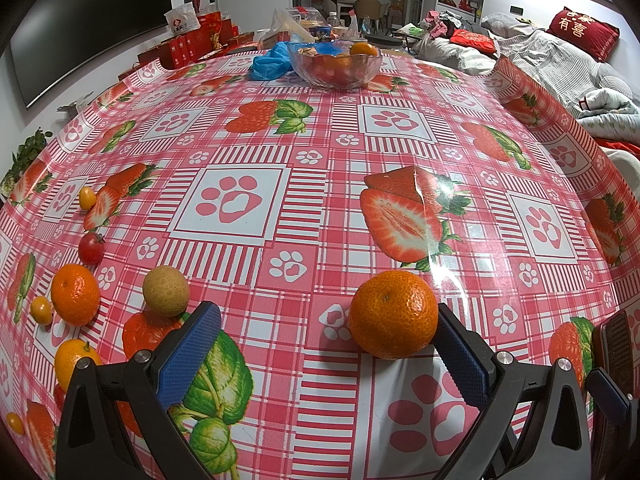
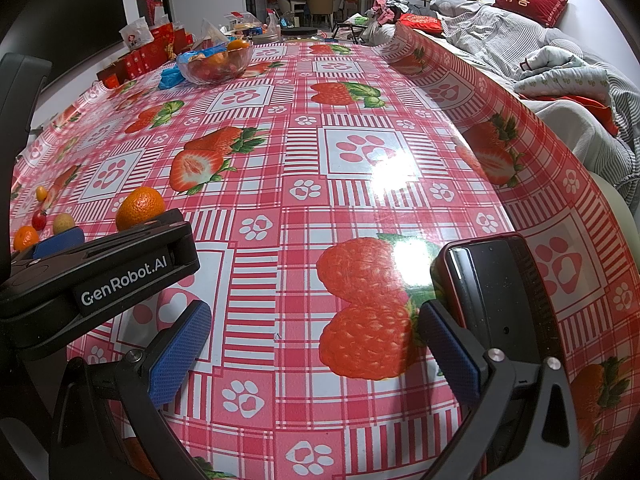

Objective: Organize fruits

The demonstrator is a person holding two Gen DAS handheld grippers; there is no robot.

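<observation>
Left wrist view: your left gripper (image 1: 328, 350) is spread wide over the table (image 1: 320, 140). A mandarin (image 1: 394, 314) sits between the fingers, touching the right pad (image 1: 464, 360), clear of the left one. At 9 o'clock lie a longan (image 1: 166, 290), a tomato (image 1: 91, 248), a second mandarin (image 1: 75, 294) and kumquats (image 1: 87, 197). The bowl (image 1: 334, 65) stands at 12 o'clock, fruit inside.

Right wrist view: your right gripper (image 2: 316, 350) is spread, nothing between its fingers. A phone (image 2: 496, 292) lies just beside its right finger. The left gripper (image 2: 120, 268) is at 9 o'clock, the mandarin (image 2: 140, 207) just beyond it. The bowl (image 2: 216, 66) is at 11 o'clock.
</observation>
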